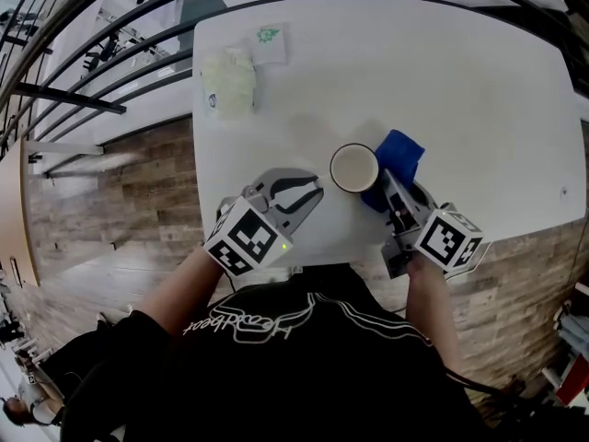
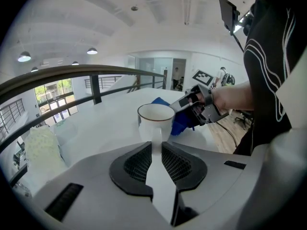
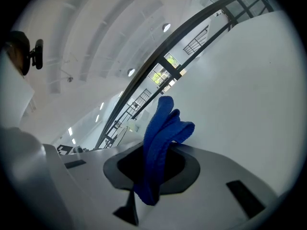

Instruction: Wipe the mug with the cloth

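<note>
Step in hand: judged to be the start of the wipe, with the cloth being brought against the mug's side.
Left gripper: closed narrowly on the handle of the white ceramic mug; the handle is pinched between the ribbed black pads, and the cup body stands just ahead of the jaw tips.
Right gripper: clamped on a folded blue terry cloth, with a bunched fold left standing free past the jaw tips.
Mug's place: upright on the white table, between the two grippers, just ahead of the left one and just to the left of the right one's tips.
Cloth against mug: the free fold is seen close beside the wall farthest from the handle; whether it touches cannot be told.
Doing it well: the handle grip should be kept firm so the mug is not turned or tipped. The loose fold, not the hard jaw tips, should be pressed to the wall. The cloth should be swept round the curve and over the rim.
Mug's look: plain white, smooth and glazed, with a thin darker line along the rim; the inside appears empty and pale.
Risk: a sideways push from the cloth could slide the mug if the handle grip is loosened.
</note>
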A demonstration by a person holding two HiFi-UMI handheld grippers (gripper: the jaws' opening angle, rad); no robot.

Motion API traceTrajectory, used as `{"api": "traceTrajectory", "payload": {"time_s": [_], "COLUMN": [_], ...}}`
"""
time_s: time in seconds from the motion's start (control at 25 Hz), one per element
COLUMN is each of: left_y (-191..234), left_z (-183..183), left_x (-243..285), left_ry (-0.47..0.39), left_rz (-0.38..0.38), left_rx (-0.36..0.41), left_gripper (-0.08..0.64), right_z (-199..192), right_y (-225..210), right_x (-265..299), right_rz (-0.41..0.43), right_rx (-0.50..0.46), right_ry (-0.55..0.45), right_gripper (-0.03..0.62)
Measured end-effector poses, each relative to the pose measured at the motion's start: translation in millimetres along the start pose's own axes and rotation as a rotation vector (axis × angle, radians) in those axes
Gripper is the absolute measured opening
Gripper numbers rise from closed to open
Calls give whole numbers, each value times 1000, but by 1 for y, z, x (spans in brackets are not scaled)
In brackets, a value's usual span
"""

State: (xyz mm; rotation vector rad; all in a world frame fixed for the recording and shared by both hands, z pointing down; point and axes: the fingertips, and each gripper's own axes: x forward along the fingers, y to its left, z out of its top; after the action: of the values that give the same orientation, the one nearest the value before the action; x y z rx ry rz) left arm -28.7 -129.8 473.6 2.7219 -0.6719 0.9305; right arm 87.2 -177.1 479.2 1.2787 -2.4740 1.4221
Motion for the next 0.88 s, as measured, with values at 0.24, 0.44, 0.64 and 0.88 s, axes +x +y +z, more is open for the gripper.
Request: {"api": "traceTrajectory", "payload": {"time_s": [0.24, 0.44, 0.64, 0.88], "left_y": [9, 20, 32, 44], "left_z": [1, 0, 0, 2], "left_x": [2, 2, 2, 4], "left_ry": [9, 29, 38, 46], "left_rz": [16, 40, 60, 83], "left_rx": [37, 78, 92, 103], "left_gripper": [66, 66, 66, 66], "right_z": [16, 28, 41, 54], "right_y": [1, 8, 22, 32], "right_x": [-9, -14, -14, -11], "right_rz": [32, 102, 189, 250], "right_rx": [-10, -11, -33, -61], "right_ry": [-27, -51, -59, -58], "right_gripper": [61, 61, 61, 61]}}
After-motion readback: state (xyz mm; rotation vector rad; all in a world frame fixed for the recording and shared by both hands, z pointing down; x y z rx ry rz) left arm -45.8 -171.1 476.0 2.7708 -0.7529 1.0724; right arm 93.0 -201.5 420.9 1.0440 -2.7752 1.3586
